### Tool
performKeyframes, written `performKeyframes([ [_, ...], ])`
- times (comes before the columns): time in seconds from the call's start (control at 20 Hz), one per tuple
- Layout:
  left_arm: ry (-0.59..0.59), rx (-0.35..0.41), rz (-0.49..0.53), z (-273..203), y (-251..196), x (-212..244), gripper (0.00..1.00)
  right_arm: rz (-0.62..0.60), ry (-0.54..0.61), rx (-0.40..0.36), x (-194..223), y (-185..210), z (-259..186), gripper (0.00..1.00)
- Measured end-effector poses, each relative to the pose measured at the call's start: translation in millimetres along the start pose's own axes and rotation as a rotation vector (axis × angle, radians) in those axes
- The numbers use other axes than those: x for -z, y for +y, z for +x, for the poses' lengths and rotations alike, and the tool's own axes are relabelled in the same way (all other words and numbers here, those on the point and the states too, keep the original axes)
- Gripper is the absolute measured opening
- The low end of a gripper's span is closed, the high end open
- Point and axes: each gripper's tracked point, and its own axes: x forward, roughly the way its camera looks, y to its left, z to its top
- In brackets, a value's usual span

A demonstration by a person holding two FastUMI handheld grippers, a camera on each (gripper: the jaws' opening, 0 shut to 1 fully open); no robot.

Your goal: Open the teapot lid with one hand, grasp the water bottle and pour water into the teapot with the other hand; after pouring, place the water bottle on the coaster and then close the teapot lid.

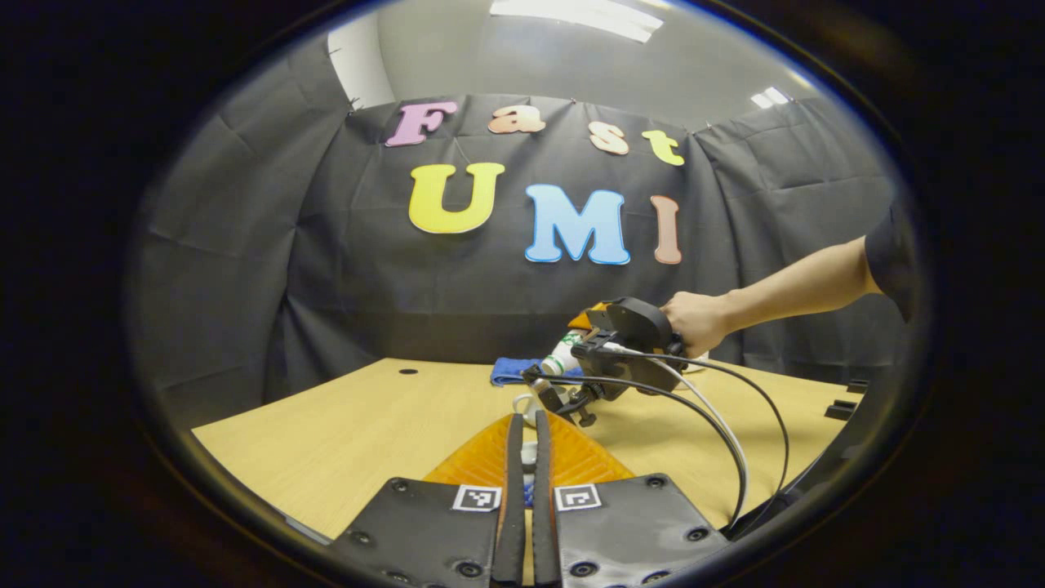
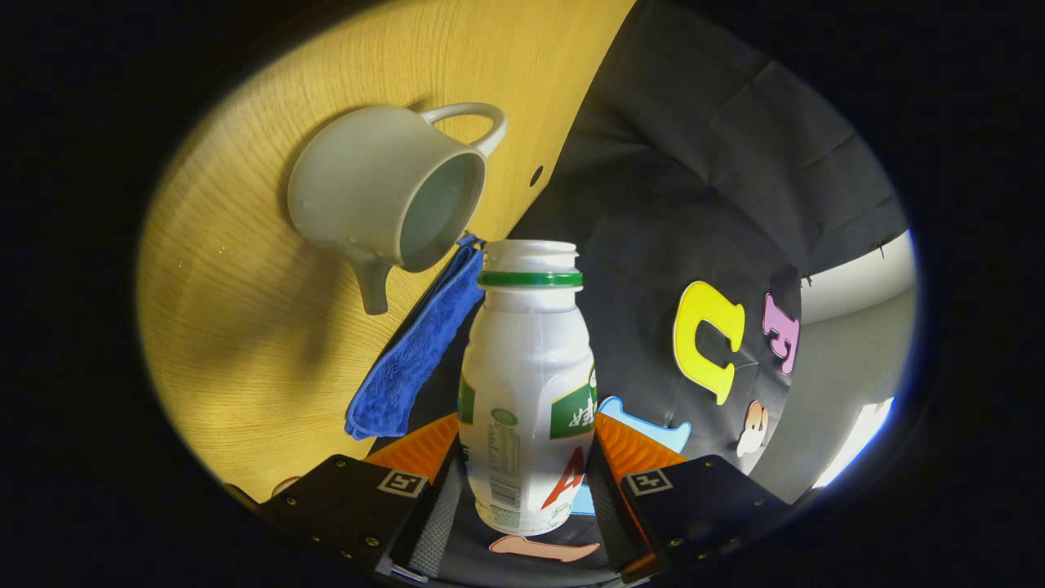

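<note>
Right gripper view: the right gripper (image 2: 526,490) clamps a white water bottle (image 2: 529,384) between both fingers, its uncapped mouth pointing ahead. Beyond the mouth and to the left, an open white teapot (image 2: 388,188) sits on the wooden table (image 2: 237,343), with a blue cloth (image 2: 416,351) just beside it. Left gripper view: the left gripper (image 1: 526,457) has its fingers nearly together around something small and white, perhaps the lid; I cannot tell. Ahead, a hand (image 1: 695,321) tilts the other gripper.

Uncapped white water bottle (image 2: 526,384) tilted toward the open white teapot (image 2: 388,186).
</note>
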Motion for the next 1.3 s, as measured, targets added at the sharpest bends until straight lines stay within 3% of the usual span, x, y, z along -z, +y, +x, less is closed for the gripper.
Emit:
performKeyframes([
  [0.3,-0.003,0.002,-0.016,-0.4,0.7,1.0,0.14,0.304,0.013,-0.102,-1.0,25.2,-2.2,0.73],
  [0.35,-0.002,0.000,-0.022,0.4,1.1,1.9,0.10,0.360,0.016,-0.120,-1.6,29.9,-2.3,0.73],
  [0.5,-0.002,-0.005,-0.031,3.4,4.1,2.9,0.14,0.542,0.025,-0.158,-6.3,36.9,-8.0,0.73],
  [0.55,-0.001,-0.004,-0.035,6.2,3.1,2.3,0.10,0.618,0.025,-0.180,-8.5,42.0,-8.2,0.74],
  [0.6,-0.002,-0.001,-0.039,7.1,2.7,3.5,0.14,0.701,0.024,-0.192,-10.3,43.7,-10.3,0.73],
  [0.95,-0.003,0.013,-0.036,34.9,-7.2,-4.8,0.10,1.322,-0.004,-0.216,-14.0,32.3,-23.2,0.73],
  [1.0,-0.001,0.020,-0.042,40.9,-9.3,-7.0,0.14,1.416,-0.015,-0.225,-13.0,28.1,-28.1,0.73],
  [1.2,-0.018,0.046,-0.015,67.0,-19.9,-24.5,0.14,1.751,-0.037,-0.203,14.5,7.3,-57.4,0.73],
  [1.25,-0.026,0.054,-0.004,75.1,-23.0,-31.2,0.10,1.815,-0.041,-0.201,20.8,7.8,-63.9,0.73],
  [1.3,-0.037,0.068,-0.001,83.2,-27.9,-37.7,0.14,1.872,-0.036,-0.192,30.7,6.9,-74.1,0.73],
])
